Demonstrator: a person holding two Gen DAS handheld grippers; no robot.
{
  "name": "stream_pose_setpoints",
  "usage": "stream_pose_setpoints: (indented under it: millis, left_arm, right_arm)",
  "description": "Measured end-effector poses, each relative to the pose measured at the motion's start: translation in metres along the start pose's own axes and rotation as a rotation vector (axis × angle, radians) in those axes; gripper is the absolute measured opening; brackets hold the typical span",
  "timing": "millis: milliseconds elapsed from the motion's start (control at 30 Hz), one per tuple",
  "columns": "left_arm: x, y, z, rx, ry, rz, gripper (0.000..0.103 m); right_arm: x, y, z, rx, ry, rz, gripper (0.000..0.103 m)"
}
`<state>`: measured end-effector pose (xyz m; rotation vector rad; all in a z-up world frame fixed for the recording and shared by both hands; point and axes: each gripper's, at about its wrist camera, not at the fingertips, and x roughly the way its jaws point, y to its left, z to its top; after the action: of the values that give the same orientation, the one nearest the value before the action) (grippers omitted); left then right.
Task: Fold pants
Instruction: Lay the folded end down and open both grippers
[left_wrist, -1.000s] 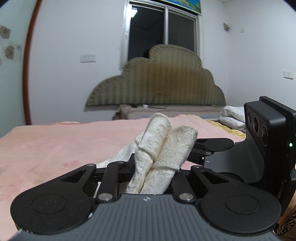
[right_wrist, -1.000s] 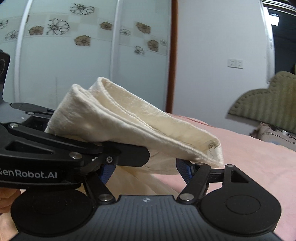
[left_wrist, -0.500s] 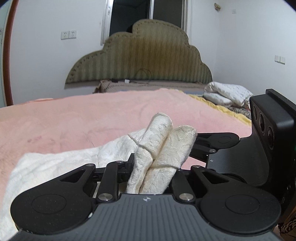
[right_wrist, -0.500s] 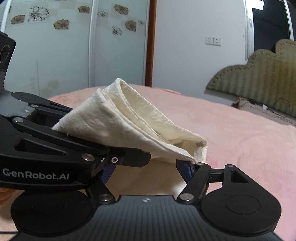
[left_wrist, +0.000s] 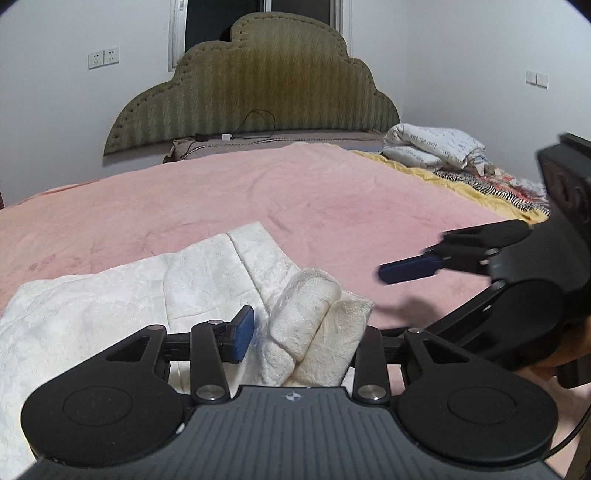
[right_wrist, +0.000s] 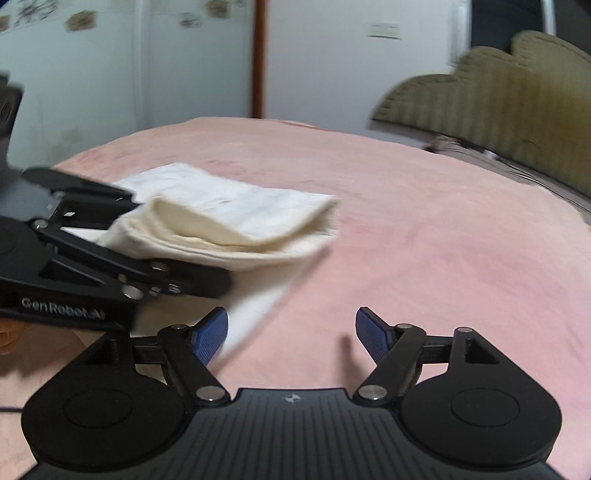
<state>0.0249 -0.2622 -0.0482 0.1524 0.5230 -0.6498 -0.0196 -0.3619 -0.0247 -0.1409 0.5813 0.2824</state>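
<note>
The cream-white pants (left_wrist: 155, 295) lie folded over on the pink bedspread (left_wrist: 295, 199). In the left wrist view my left gripper (left_wrist: 306, 332) is open, its jaws apart, with a bunched fold of the pants (left_wrist: 317, 325) lying loose between them. My right gripper (right_wrist: 291, 332) is open and empty over bare bedspread, just right of the pants (right_wrist: 236, 218). It also shows in the left wrist view (left_wrist: 410, 269), blurred. The left gripper's body (right_wrist: 92, 266) sits at the left of the right wrist view, against the pants.
An olive padded headboard (left_wrist: 258, 92) stands at the far end of the bed. Folded white bedding (left_wrist: 432, 147) and patterned cloths (left_wrist: 491, 184) lie at the far right edge. A brown door frame (right_wrist: 258, 55) and white walls are behind.
Both grippers came down to the bed and opened. The pants waist that both held now lies on the lower half of the pants. The right gripper has drawn away to the right.
</note>
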Motion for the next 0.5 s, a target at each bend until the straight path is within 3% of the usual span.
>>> stream_pose_setpoints:
  millis: [100,233,367,433,500]
  left_arm:
    - [0.001,-0.002,-0.001,0.006,0.016,-0.006,0.044]
    - [-0.003,-0.009,-0.003,0.049,0.034,-0.054,0.066]
    - [-0.024,-0.018,-0.006,0.112,0.003,-0.142,0.073]
    - [-0.039,-0.02,-0.011,0.176,-0.027,-0.127,0.08]
    - [-0.053,-0.02,-0.019,0.246,-0.057,-0.057,0.083]
  right_arm:
    - [-0.014,-0.012,-0.004,0.084,-0.033,-0.036,0.077]
    - [-0.02,-0.02,-0.001,0.202,-0.085,-0.1,0.077]
    - [-0.018,-0.016,0.013,0.274,-0.152,-0.059,0.078]
    - [-0.013,-0.008,0.02,0.263,-0.162,-0.044,0.083]
    - [-0.005,0.003,0.026,0.225,-0.151,-0.049,0.087]
